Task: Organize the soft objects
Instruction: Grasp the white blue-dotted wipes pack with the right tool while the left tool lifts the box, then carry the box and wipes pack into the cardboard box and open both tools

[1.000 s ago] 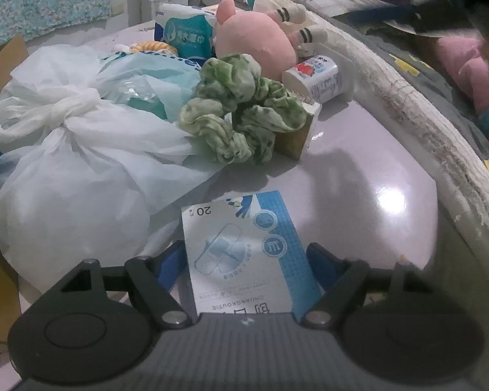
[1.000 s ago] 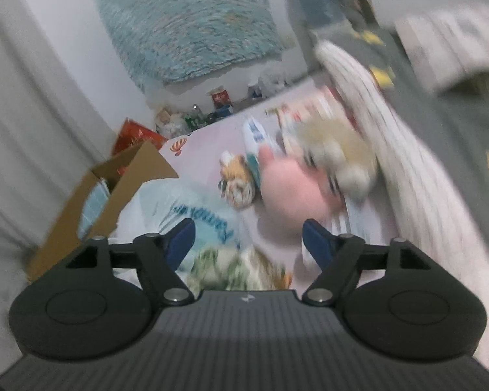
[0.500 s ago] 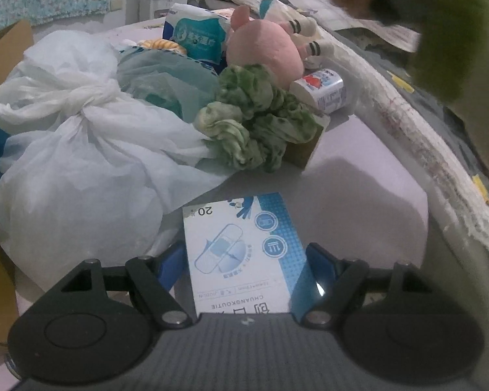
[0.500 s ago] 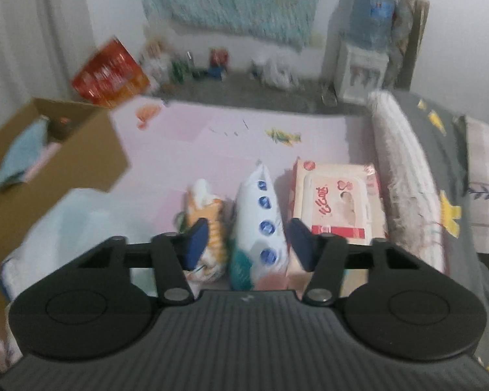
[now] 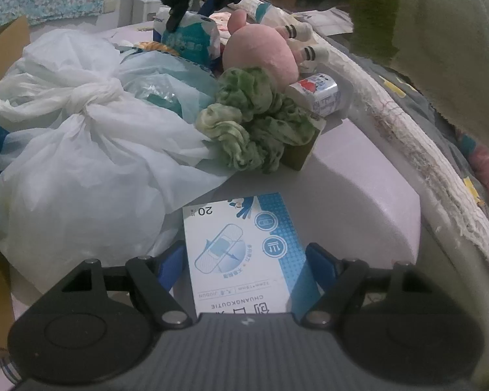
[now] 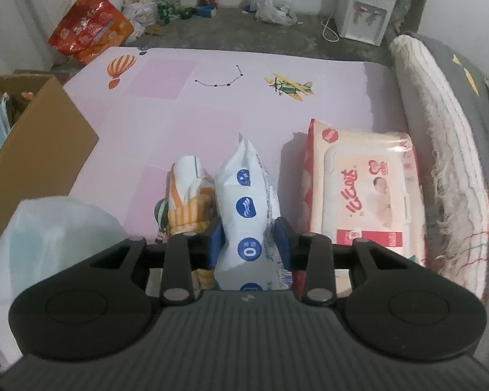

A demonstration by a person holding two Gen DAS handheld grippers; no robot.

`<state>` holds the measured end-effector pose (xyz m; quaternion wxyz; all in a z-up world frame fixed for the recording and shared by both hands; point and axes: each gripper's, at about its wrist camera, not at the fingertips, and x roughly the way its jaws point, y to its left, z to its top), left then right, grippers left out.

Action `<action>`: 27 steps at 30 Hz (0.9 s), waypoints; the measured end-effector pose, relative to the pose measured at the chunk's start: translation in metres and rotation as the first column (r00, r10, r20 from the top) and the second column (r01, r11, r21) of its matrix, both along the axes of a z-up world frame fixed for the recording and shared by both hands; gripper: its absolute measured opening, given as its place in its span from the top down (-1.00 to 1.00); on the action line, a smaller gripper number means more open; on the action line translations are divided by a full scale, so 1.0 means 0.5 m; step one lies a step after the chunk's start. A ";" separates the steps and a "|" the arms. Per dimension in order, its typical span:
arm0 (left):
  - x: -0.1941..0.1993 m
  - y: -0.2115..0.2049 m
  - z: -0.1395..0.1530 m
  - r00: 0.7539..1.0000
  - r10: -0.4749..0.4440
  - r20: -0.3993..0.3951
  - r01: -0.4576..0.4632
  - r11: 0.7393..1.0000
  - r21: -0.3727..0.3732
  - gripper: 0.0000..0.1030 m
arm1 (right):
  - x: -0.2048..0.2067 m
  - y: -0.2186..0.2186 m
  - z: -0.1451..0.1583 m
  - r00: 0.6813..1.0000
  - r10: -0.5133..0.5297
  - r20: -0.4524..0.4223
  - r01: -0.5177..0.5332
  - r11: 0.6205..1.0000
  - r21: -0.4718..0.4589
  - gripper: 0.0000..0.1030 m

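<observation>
My right gripper (image 6: 249,241) is shut on a white tissue pack with blue dots (image 6: 247,202), which stands on edge on the pink mat (image 6: 179,110); it also shows in the left wrist view (image 5: 189,37) with the gripper above it. An orange-striped pack (image 6: 185,202) leans at its left, a red wipes pack (image 6: 362,189) lies at its right. My left gripper (image 5: 244,267) is shut on a blue and white bandage box (image 5: 244,251). Ahead lie a knotted white bag (image 5: 75,150), a green scrunchie (image 5: 254,127) and a pink plush (image 5: 260,55).
A cardboard box (image 6: 26,150) stands at the mat's left edge. A rolled white blanket (image 6: 440,150) and grey bedding border the right side. A small wrapped roll (image 5: 319,93) sits behind the scrunchie. A water dispenser (image 6: 365,13) and bags stand on the far floor.
My right gripper came down over the far objects and closed on the white tissue pack. My left gripper stayed shut on the bandage box and barely moved.
</observation>
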<state>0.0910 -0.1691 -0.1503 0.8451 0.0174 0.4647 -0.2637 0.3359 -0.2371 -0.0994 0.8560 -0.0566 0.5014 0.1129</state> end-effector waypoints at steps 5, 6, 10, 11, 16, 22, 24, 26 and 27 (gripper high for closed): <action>-0.002 0.009 0.002 1.000 0.006 -0.005 -0.007 0.999 -0.034 -0.55 | -0.014 -0.005 0.007 0.999 -0.045 0.025 0.044 0.999 0.018 0.49; -0.002 0.012 0.003 1.000 0.009 -0.009 -0.009 0.999 -0.044 -0.55 | -0.020 -0.010 0.013 0.998 -0.054 0.035 0.053 0.998 0.029 0.50; -0.005 0.022 0.010 1.000 0.023 -0.017 -0.024 0.996 -0.081 -0.55 | -0.045 -0.037 0.053 0.992 -0.099 0.079 0.093 0.993 0.078 0.50; -0.008 0.024 0.015 1.000 0.023 -0.014 -0.024 0.996 -0.091 -0.55 | -0.054 -0.047 0.069 0.989 -0.111 0.094 0.102 0.990 0.096 0.51; -0.027 0.034 0.060 1.000 0.009 0.003 -0.008 0.987 -0.159 -0.55 | -0.119 -0.090 0.162 0.973 -0.153 0.174 0.118 0.973 0.198 0.51; -0.062 0.073 0.161 0.997 0.014 0.076 0.006 0.966 -0.259 -0.55 | -0.241 -0.126 0.270 0.956 -0.144 0.257 0.048 0.937 0.347 0.51; -0.074 0.091 0.198 0.994 0.031 0.104 0.000 0.958 -0.285 -0.55 | -0.278 -0.126 0.296 0.952 -0.134 0.276 0.022 0.927 0.375 0.51; -0.084 0.119 0.232 0.990 0.062 0.123 -0.022 0.951 -0.307 -0.55 | -0.311 -0.124 0.317 0.950 -0.119 0.287 -0.009 0.912 0.410 0.51; -0.087 0.135 0.248 0.988 0.082 0.129 -0.037 0.947 -0.319 -0.55 | -0.323 -0.118 0.322 0.951 -0.115 0.286 -0.019 0.904 0.426 0.51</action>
